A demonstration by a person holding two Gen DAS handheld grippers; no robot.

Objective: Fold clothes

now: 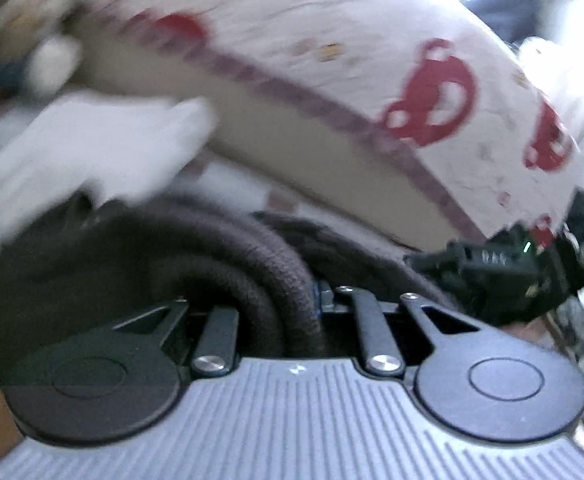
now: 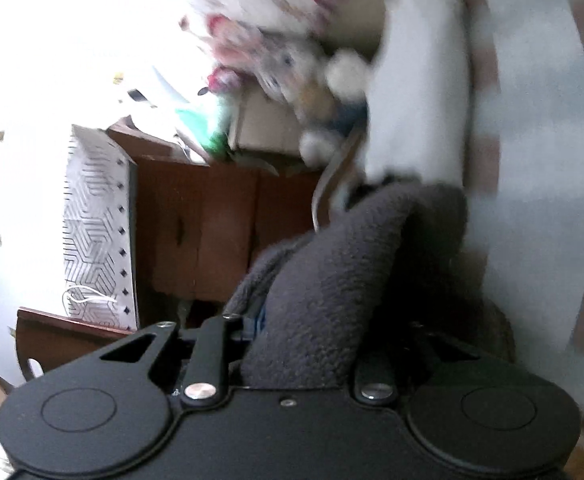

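The dark fleece garment (image 2: 356,272) bunches up between the fingers of both my tools, my right gripper (image 2: 292,344) clenched on a thick fold of it and my left gripper (image 1: 288,320) pinching its rolled hem, with a cream car-print cloth (image 1: 372,60) hanging blurred beyond and a wooden cabinet (image 2: 212,224) to one side.

No text can be read in either view. Pale marks on the black device (image 1: 492,268) at four o'clock of the left view are too blurred.
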